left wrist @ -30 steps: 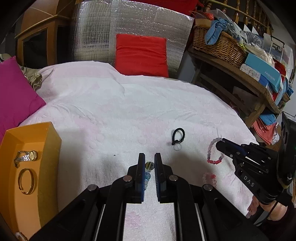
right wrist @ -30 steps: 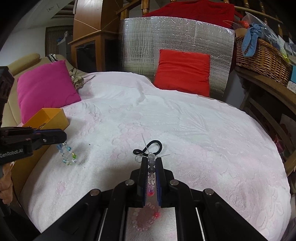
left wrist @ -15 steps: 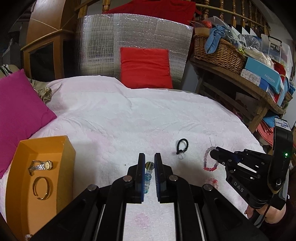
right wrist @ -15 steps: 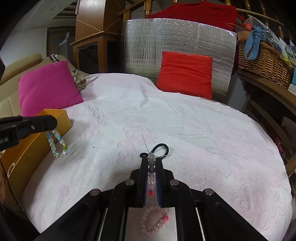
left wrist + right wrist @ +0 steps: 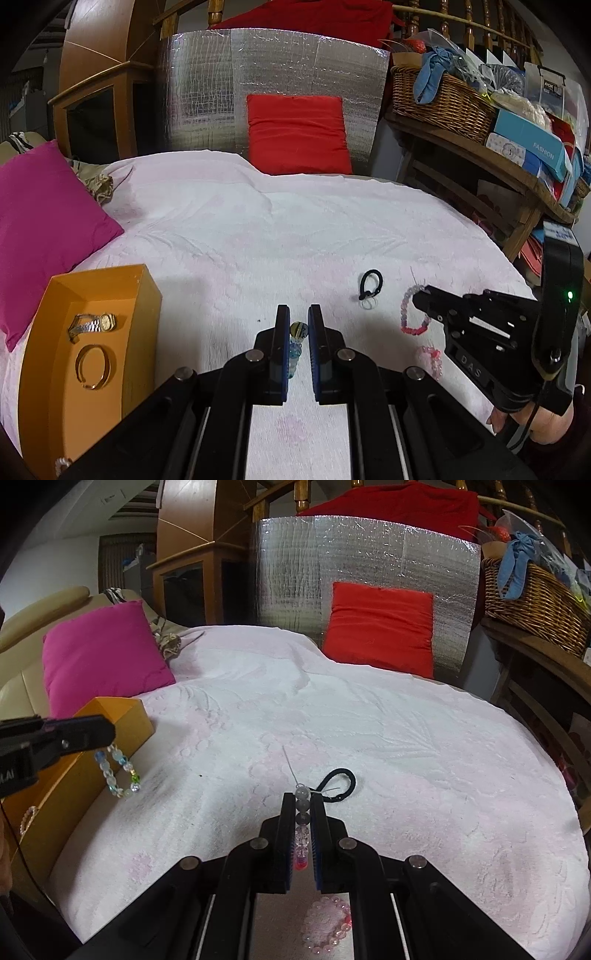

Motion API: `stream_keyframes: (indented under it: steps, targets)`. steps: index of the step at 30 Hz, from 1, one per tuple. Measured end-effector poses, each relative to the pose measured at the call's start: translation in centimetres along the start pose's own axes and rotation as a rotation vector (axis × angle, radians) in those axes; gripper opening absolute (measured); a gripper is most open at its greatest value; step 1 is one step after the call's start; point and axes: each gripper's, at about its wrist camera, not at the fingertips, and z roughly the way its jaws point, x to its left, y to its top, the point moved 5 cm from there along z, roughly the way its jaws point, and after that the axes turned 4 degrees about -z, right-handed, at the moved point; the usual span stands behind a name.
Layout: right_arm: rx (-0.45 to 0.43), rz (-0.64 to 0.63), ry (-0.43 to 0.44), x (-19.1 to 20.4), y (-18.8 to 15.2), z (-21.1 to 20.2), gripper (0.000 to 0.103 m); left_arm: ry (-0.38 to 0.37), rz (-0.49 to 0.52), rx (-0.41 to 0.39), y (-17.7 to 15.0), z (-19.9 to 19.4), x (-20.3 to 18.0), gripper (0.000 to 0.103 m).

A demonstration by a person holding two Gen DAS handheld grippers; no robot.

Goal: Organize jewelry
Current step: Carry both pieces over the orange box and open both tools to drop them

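Observation:
My left gripper (image 5: 297, 321) is shut on a blue, clear and green bead bracelet (image 5: 295, 341). In the right wrist view that bracelet (image 5: 117, 771) hangs from the left gripper (image 5: 109, 734) beside the wall of the orange box (image 5: 122, 712). The box (image 5: 147, 295) holds a metal watch (image 5: 92, 323) and a gold bangle (image 5: 92, 365). My right gripper (image 5: 301, 805) is shut on a grey-to-pink bead bracelet (image 5: 302, 830), which dangles above the white cloth (image 5: 412, 317). A black hair tie (image 5: 340, 781) and a pink bead bracelet (image 5: 327, 923) lie on the cloth.
The white cloth (image 5: 277, 229) covers a rounded table. A magenta cushion (image 5: 40, 221) lies behind the box and a red cushion (image 5: 297, 133) leans on a silver panel at the back. A wooden shelf with a wicker basket (image 5: 439, 103) and boxes stands to the right.
My left gripper has risen and drifted toward the orange box with its bracelet hanging. The right gripper has stayed nearly still, its bracelet held throughout.

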Motion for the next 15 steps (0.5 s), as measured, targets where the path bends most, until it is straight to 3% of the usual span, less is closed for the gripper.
stream_keyframes:
  steps: [8,15]
  targets:
    - [0.003,-0.019,0.027,1.3,0.0,-0.3,0.009,-0.022,-0.102,0.046,-3.2,-2.4,0.7,0.009]
    - [-0.026,-0.051,0.114,6.1,2.0,-1.2,0.009,-0.005,-0.168,-0.006,-2.8,-8.4,4.4,0.009]
